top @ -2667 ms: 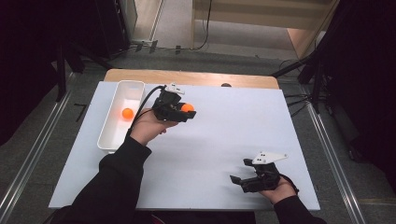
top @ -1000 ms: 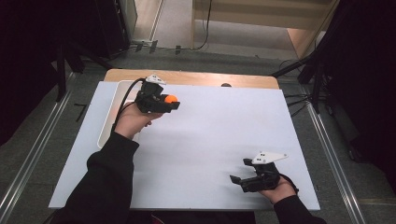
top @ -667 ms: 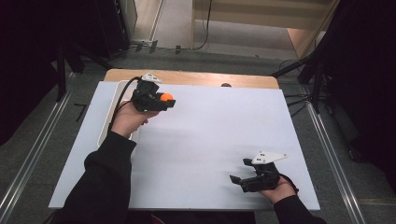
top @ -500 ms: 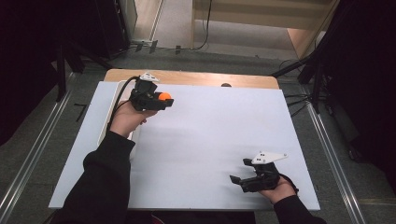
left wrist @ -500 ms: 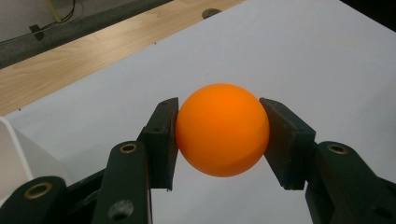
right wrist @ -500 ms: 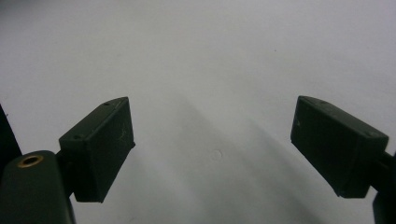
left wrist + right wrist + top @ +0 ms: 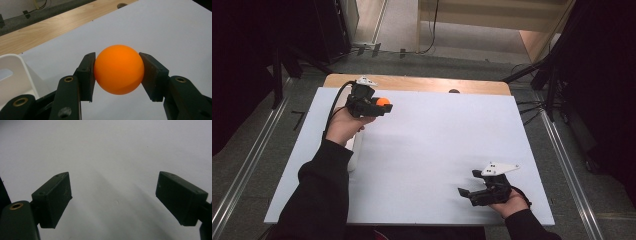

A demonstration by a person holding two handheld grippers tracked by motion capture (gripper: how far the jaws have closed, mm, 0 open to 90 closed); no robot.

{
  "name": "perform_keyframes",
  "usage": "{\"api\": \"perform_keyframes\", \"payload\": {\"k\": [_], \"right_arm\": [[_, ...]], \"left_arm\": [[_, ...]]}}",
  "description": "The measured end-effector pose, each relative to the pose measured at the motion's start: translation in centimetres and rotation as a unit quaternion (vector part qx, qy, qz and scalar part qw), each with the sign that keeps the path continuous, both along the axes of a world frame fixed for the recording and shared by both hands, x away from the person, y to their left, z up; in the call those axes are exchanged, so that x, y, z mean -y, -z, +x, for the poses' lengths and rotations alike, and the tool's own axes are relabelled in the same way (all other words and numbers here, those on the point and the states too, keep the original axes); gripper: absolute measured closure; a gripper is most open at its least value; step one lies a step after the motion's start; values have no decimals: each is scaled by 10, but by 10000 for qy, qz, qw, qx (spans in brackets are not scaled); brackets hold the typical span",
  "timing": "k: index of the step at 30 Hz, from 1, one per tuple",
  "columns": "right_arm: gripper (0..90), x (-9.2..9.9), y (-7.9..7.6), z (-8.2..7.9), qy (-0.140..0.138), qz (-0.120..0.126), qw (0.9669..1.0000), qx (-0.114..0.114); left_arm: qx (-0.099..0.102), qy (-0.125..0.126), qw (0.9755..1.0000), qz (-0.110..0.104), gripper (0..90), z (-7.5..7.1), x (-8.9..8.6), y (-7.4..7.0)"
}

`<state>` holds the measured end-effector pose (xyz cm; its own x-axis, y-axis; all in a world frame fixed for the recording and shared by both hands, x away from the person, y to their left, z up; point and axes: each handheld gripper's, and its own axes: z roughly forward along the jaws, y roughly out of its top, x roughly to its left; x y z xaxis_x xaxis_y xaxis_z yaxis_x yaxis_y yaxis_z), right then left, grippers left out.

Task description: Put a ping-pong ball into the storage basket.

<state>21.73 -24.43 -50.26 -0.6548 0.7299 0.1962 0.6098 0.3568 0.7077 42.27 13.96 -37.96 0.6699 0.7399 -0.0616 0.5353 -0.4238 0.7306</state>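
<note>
Setting: dim room, grey floor, dark stands at both sides; a wooden bench [image 7: 422,83] carries a white board [image 7: 437,145] that covers nearly all of its top, with a strip of bare wood left along the far edge.

Item 1, white tray [image 7: 12,75]: long, shallow, at the left far part of the board. The left forearm and hand cover most of it in the high view; its rounded corner shows at the lower left of the left gripper view.

Item 2, left gripper [image 7: 382,106]: held in the left hand [image 7: 344,125], above the board just right of the tray's far end. Forearm in a dark sleeve [image 7: 319,195], stretched forward along the tray, wrist raised. Cable arcs from the gripper back over the tray. Fingers [image 7: 86,75] clenched on the orange ball [image 7: 119,69], one pad on each side of it.

Item 3, orange ball: gripped clear of the board, beside the tray's far end and not inside the tray.

Item 4, right gripper [image 7: 467,192]: held in the right hand [image 7: 509,200], low over the board, well apart from the tray, at the near right part of the board. Grey three-cornered plate on top. Fingers [image 7: 52,197] released, standing wide with bare board between them.
</note>
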Motion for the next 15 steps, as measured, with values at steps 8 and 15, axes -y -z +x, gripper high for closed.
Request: {"api": "perform_keyframes", "payload": {"k": [8,15], "right_arm": [[118,0,0,0,7,8,10000,-1],[118,0,0,0,7,-2,10000,0]], "left_arm": [[64,-129,9999,26,504,2,-10,-2],[94,-270,9996,23,504,3,-17,-2]]}}
